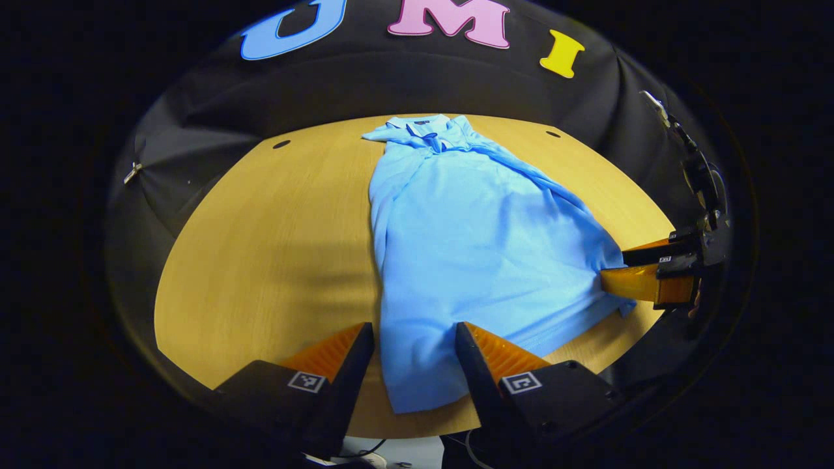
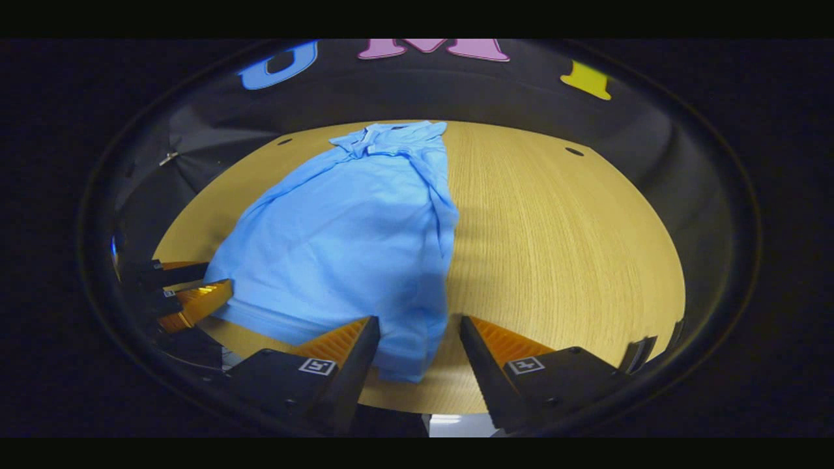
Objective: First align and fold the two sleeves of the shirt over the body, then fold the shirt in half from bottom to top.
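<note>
A light blue polo shirt (image 1: 475,241) lies lengthwise on the wooden table (image 1: 273,247), collar (image 1: 423,127) at the far end, sleeves lying in over the body. My left gripper (image 1: 414,335) stands open, its fingers on either side of the hem's near left corner. In the right gripper view the shirt (image 2: 352,241) stretches away from my right gripper (image 2: 414,329), which is open astride the hem's other corner. Each gripper appears in the other's view: the right gripper (image 1: 616,270) at the shirt's right edge, the left gripper (image 2: 215,277) at its left edge.
The table's near edge runs just behind both grippers. Bare wood (image 2: 554,247) spreads right of the shirt, and more lies to its left. Small dark holes (image 1: 281,144) (image 2: 574,152) mark the far corners. The black cloth wall rises behind the table.
</note>
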`<state>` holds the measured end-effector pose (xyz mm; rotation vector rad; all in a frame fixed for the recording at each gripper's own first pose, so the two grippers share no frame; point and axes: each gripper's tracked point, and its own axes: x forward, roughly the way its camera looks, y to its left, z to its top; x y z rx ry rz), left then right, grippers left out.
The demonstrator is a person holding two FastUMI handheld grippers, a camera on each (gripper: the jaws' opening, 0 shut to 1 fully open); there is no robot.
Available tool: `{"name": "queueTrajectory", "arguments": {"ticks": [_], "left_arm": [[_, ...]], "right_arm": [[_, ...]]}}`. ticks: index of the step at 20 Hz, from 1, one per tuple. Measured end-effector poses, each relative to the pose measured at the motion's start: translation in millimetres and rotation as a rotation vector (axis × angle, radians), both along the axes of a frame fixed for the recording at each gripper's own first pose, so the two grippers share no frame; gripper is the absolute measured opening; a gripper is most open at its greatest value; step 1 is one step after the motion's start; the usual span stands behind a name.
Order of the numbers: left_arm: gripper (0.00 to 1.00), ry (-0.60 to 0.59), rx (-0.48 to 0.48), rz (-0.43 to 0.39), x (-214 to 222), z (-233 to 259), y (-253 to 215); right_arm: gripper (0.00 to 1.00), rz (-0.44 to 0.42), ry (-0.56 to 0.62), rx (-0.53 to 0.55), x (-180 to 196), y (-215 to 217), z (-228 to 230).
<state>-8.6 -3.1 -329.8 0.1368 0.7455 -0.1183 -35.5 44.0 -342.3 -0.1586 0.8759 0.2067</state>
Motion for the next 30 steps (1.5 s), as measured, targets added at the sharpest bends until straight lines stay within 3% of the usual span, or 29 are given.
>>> {"name": "queueTrajectory", "arguments": {"ticks": [2, 3, 4, 5, 6, 7, 8, 10, 18, 28, 30], "left_arm": [[0.78, 0.009, -0.003, -0.002, -1, 1, -7], [0.6, 0.014, -0.008, -0.01, -1, -1, -11], [0.53, 0.019, -0.013, -0.012, 0, -1, -16], [0.33, 0.025, -0.02, -0.01, 0, -1, -20], [0.29, 0.033, -0.021, 0.008, -1, 1, -21], [0.13, 0.035, -0.027, 0.021, 0, 2, -22], [0.05, 0.049, -0.035, 0.034, 1, 2, -21], [0.07, 0.071, -0.053, 0.039, 1, 3, -22], [0.06, 0.016, -0.095, 0.026, 28, 68, -30], [0.06, -0.146, -0.12, 0.028, 135, 194, -29], [0.02, -0.181, -0.129, 0.037, 167, 212, -27]], "right_arm": [[0.73, -0.007, 0.017, 0.013, 3, 0, 0], [0.52, -0.013, 0.026, 0.027, 6, 2, -1], [0.39, -0.025, 0.04, 0.058, 6, 5, 0], [0.26, -0.035, 0.051, 0.082, 9, 7, -1], [0.14, -0.045, 0.064, 0.106, 11, 8, 0], [0.1, -0.039, 0.086, 0.131, 8, 11, -1], [0.02, -0.036, 0.106, 0.155, 8, 14, 0], [0.07, -0.035, 0.133, 0.18, 8, 12, 0], [0.07, 0.013, 0.055, 0.172, 36, 14, 55], [0.07, 0.068, -0.157, 0.248, 172, 43, 174], [0.07, 0.071, -0.192, 0.253, 205, 48, 191]]}}
